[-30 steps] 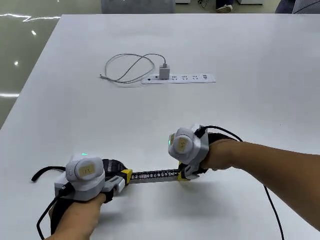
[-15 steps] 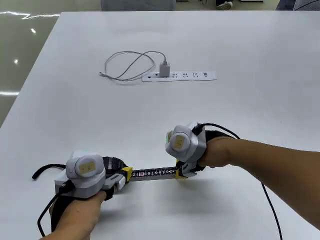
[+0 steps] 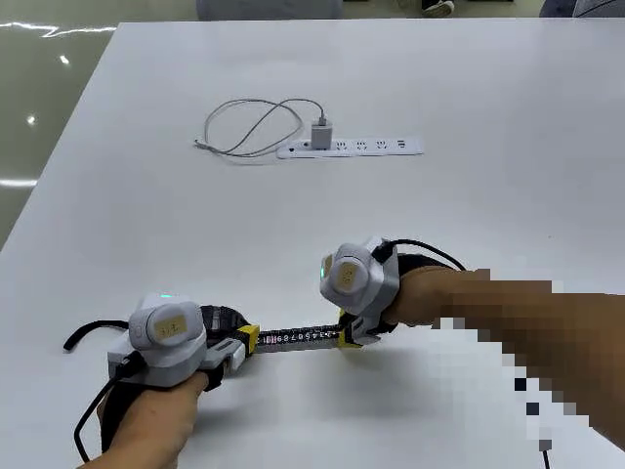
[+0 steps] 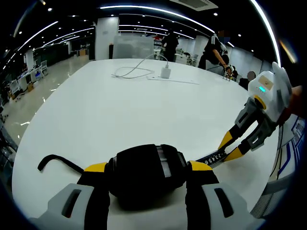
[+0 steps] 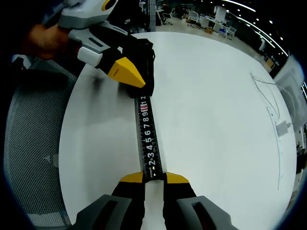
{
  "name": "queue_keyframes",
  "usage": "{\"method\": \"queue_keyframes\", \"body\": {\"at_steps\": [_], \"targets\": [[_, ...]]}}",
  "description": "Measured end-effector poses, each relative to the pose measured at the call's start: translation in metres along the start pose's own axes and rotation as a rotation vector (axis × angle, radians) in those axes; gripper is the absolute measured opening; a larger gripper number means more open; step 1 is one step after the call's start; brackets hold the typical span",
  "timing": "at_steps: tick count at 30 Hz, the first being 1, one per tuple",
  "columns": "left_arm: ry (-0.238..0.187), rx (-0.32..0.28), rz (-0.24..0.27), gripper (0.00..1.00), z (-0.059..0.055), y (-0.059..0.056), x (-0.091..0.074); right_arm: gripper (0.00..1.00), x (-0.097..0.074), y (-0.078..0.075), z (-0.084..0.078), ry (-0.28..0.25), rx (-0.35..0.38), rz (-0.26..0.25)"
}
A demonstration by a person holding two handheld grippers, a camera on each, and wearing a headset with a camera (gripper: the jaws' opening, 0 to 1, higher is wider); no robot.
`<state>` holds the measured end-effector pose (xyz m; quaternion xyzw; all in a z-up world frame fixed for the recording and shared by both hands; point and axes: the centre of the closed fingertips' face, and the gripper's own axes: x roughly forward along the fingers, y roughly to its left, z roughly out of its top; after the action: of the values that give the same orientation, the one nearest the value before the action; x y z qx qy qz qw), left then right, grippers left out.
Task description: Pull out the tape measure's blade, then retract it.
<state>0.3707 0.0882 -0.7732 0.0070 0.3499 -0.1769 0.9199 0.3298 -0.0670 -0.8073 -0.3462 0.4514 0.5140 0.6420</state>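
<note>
The black tape measure case (image 4: 146, 172) (image 3: 223, 322) rests on the white table, and my left gripper (image 4: 147, 167) (image 3: 229, 344) is shut on it, yellow-tipped jaws on either side. Its black blade (image 5: 148, 143) (image 3: 298, 338) with white numbers runs flat across the table toward my right gripper (image 5: 153, 178) (image 3: 344, 339), which is shut on the blade's end. About a dozen centimetres of blade show between the grippers. In the left gripper view the right gripper (image 4: 230, 148) stands at the right; in the right gripper view the left gripper (image 5: 125, 72) is at the top.
A white power strip (image 3: 352, 148) with a charger (image 3: 321, 135) and a coiled white cable (image 3: 249, 127) lies mid-table, farther back. A black strap (image 3: 83, 337) trails left of the case. The table's left edge (image 3: 49, 186) drops to a shiny floor.
My right gripper has moved left toward the case with the blade's end, so the exposed blade is shorter. The left gripper and case have held still.
</note>
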Motion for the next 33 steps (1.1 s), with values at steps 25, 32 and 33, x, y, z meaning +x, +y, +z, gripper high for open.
{"method": "queue_keyframes", "body": {"at_steps": [25,32,33], "targets": [[-0.005,-0.015,-0.022,0.6,0.001,0.002,0.0,0.09,0.003,0.0,0.011,-0.073,0.006,0.013],[-0.004,-0.015,-0.026,0.6,0.001,0.001,-0.001,0.09,0.004,0.001,0.013,-0.082,0.003,0.013],[-0.003,-0.014,-0.026,0.6,0.001,0.001,-0.001,0.09,0.004,0.001,0.014,-0.084,0.006,0.012]]}}
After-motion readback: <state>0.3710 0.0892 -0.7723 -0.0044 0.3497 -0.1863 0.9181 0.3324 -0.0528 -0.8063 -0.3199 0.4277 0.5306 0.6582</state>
